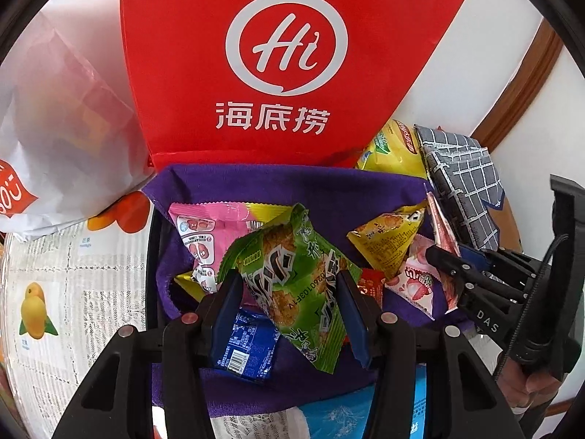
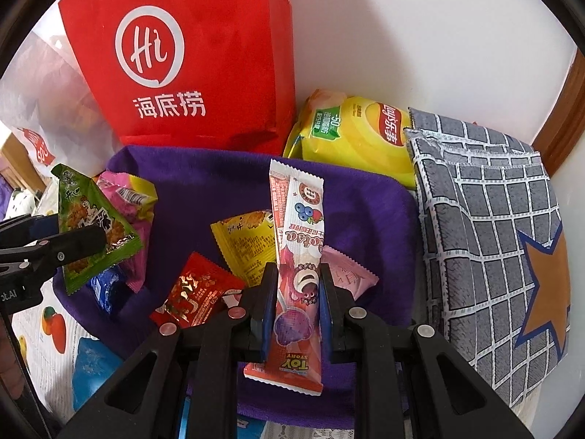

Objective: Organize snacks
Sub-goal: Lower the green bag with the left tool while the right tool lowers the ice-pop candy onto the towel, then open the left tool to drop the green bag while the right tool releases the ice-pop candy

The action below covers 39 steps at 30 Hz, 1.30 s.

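Crinkly green foil, a rice-cracker packet [image 1: 292, 274], hangs tilted in the left gripper [image 1: 290, 305], clamped above the purple fabric basket [image 2: 204, 179] of loose snacks; the right gripper [image 2: 296, 311] pinches a slim pink wafer stick packet [image 2: 296, 256] pointing away lengthwise, red paper bag [image 2: 190, 55] behind, checked cloth [image 2: 486, 219] right

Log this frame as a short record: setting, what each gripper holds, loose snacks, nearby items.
setting: purple cloth in front of red bag
left gripper: shut on green packet
right gripper: shut on pink stick pack
loose snacks: yellow packet, red packet, blue packet
nearby: chips bag, checked cloth
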Motion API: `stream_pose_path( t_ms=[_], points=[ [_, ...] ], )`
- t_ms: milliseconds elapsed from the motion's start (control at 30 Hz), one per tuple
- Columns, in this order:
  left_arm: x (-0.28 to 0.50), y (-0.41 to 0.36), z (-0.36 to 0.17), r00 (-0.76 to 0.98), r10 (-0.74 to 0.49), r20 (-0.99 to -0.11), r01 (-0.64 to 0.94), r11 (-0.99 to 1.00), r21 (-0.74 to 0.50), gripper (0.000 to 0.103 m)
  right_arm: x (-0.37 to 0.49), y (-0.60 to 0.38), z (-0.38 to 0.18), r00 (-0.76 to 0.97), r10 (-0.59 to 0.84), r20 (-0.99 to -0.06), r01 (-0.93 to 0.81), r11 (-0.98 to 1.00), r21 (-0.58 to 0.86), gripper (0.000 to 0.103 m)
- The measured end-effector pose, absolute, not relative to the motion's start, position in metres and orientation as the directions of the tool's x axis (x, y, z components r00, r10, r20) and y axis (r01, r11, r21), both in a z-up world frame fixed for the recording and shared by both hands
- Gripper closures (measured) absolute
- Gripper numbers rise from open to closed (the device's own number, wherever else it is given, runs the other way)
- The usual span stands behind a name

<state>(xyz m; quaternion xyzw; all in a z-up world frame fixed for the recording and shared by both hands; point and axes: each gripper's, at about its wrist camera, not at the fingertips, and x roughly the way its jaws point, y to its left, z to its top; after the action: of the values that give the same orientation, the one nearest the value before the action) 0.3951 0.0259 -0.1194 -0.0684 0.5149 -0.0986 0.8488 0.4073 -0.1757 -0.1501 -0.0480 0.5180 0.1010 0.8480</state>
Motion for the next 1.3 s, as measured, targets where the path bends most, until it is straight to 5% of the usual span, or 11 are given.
stream_pose_path(
  t_ms=[700,1300],
  points=[
    [0.397,0.024,-0.125,0.446,-0.245,-0.861,0.114,0.970,-0.217,0.052,0.413,-0.169,-0.161,0.412,0.114,-0.904,-0.249,0.969,0.009,0.081],
    [0.393,0.013,-0.115,0.413,-0.265,-0.872,0.137,0.964,-0.228,0.032,0.396,-0.173,-0.118,0.519,0.143,-0.843,-0.234,0.972,0.021,0.045]
  ],
)
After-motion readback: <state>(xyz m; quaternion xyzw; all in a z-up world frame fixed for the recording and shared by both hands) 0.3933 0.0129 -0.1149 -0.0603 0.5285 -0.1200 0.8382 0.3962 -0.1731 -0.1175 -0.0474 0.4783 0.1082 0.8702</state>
